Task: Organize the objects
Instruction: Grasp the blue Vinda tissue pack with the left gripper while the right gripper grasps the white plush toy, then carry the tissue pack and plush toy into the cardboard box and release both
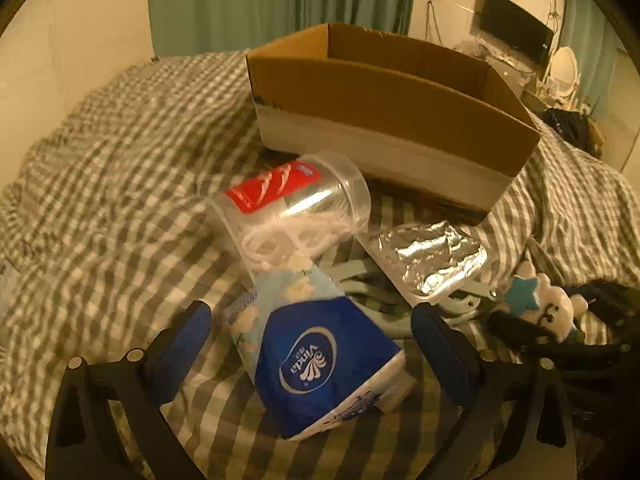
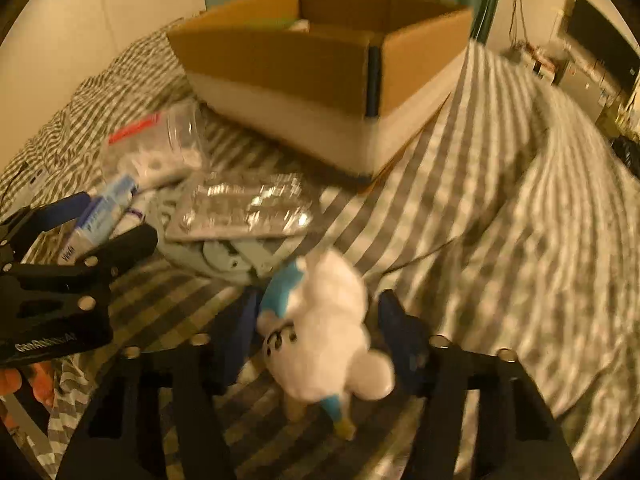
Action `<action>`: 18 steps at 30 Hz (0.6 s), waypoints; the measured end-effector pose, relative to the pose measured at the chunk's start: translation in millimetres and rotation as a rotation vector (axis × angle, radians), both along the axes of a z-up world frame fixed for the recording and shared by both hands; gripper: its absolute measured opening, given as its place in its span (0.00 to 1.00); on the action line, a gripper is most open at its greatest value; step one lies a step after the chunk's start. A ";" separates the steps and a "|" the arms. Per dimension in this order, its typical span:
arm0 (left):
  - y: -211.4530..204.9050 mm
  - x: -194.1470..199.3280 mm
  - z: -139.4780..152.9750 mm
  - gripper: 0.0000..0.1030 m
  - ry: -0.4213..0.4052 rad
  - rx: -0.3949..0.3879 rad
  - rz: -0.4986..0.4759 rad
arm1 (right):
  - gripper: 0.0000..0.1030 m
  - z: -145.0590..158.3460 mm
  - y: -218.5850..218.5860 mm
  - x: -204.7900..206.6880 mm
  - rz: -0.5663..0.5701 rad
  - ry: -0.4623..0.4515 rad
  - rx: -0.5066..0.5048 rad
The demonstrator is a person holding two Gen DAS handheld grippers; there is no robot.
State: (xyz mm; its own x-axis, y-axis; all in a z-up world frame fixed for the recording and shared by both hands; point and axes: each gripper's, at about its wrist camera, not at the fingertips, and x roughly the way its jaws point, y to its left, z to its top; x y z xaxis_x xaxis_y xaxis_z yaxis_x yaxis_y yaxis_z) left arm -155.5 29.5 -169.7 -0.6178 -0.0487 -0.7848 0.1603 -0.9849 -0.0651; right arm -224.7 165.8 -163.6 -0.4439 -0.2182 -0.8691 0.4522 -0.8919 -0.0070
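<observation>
On the checked bed point(image 1: 100, 152): one open cardboard box point(image 1: 384, 92) at the far side, one clear plastic cup point(image 1: 292, 208) on its side just before it with a red label and white bits inside, one foil packet point(image 1: 432, 260) in a clear bag just beside the cup, one pale blue hanger-like piece point(image 1: 372, 300) under the packet, one blue tissue pack point(image 1: 320, 360) marked Vinda, one white and blue plush toy point(image 2: 328, 328). Two tools counted. Left tool point(image 1: 312, 332) spread wide, one finger to each side of the tissue pack, pads apart from the wrapper, pack lying on the bed between them with its far end touching the cup. Right tool point(image 2: 316, 320) set narrower around the plush toy, fingers close against both flanks of it; firm contact hard to judge through blur. Plush toy near the hanger-like piece, well short of the box.
</observation>
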 end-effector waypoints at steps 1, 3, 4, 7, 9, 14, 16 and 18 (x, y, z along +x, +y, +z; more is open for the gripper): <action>-2.5 1.1 -0.9 0.88 -0.006 0.024 -0.003 | 0.52 -0.8 -0.5 2.9 -0.010 0.014 0.007; -7.5 5.5 0.9 0.74 -0.006 0.064 -0.012 | 0.52 2.4 -1.4 8.6 -0.025 0.033 0.016; -9.7 9.0 4.1 0.71 0.002 0.079 -0.020 | 0.52 4.9 -1.4 12.6 -0.034 0.043 0.019; -15.4 23.2 16.5 0.58 0.025 0.100 -0.046 | 0.52 8.5 -1.7 29.9 -0.057 0.079 0.041; -18.1 33.6 24.1 0.43 0.038 0.104 -0.059 | 0.52 12.3 -3.1 38.9 -0.065 0.092 0.056; -28.8 55.1 30.8 0.23 0.032 0.125 -0.088 | 0.52 26.8 -12.0 63.4 -0.088 0.108 0.053; -33.6 67.0 36.7 0.22 0.052 0.141 -0.116 | 0.52 34.2 -14.0 74.6 -0.095 0.123 0.038; -33.2 82.4 50.4 0.22 0.117 0.143 -0.170 | 0.52 43.7 -12.9 84.5 -0.119 0.145 0.007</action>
State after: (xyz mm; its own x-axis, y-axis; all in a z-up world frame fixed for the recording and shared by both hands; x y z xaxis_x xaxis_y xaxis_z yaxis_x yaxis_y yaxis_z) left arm -73.2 -3.7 -119.3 -0.6946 0.1696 -0.6991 -0.0234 -0.9766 -0.2137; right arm -140.2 152.9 -119.8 -0.5871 -0.1511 -0.7953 0.3376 -0.9386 -0.0709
